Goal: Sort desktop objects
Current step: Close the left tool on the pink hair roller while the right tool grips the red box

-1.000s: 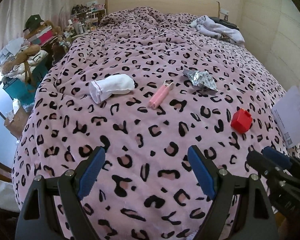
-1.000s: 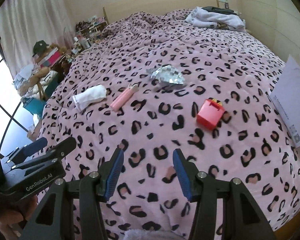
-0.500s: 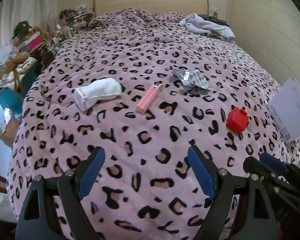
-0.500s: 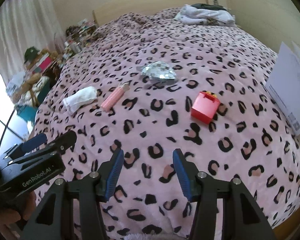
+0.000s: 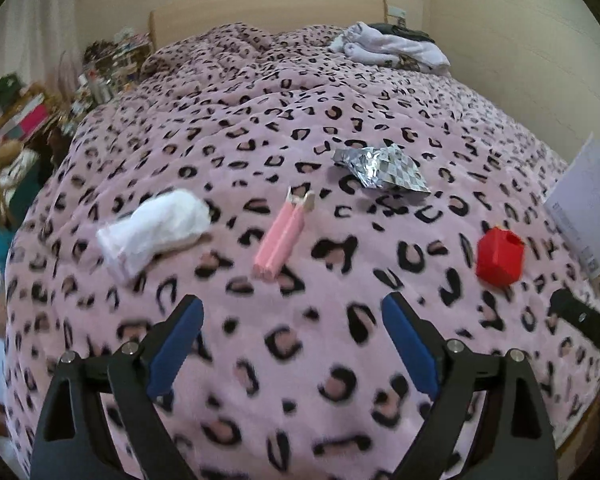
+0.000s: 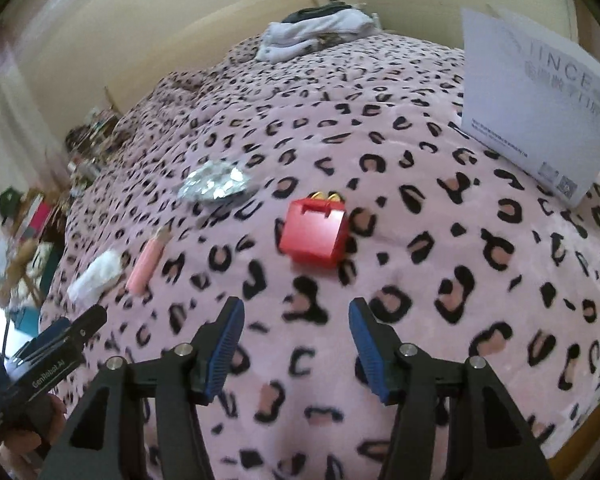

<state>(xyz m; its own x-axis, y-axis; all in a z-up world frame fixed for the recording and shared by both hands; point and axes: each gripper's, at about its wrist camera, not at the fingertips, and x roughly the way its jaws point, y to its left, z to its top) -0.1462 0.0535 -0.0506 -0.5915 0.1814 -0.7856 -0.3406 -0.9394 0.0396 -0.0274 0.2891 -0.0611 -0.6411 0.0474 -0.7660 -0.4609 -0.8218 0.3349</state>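
Both grippers have dropped closer to the bed since the earlier frames, so the objects on it now loom larger in each view, and the right view has rolled so the bed tilts.

Largest is the pink leopard-print blanket point(image 5: 300, 360), which covers the whole bed. At its far end lies a heap of white clothes point(image 5: 392, 46). A white paper bag point(image 6: 540, 120) stands at the right edge of the bed.

The left gripper point(image 5: 292, 340) hangs over bare blanket, its jaws wide and opening, nothing between them. The right gripper point(image 6: 296, 340) hovers likewise, jaws moderately apart and opening, also empty.

Four objects lie in a loose row across the blanket, apart from one another. A white sock point(image 5: 152, 232) is leftmost. A crumpled silver foil wrapper point(image 5: 380, 168) sits farther back. The red box point(image 6: 314, 232) lies just ahead of the right gripper, not between its fingers. The pink utility knife point(image 5: 280, 240) lies ahead of the left gripper, between sock and wrapper.
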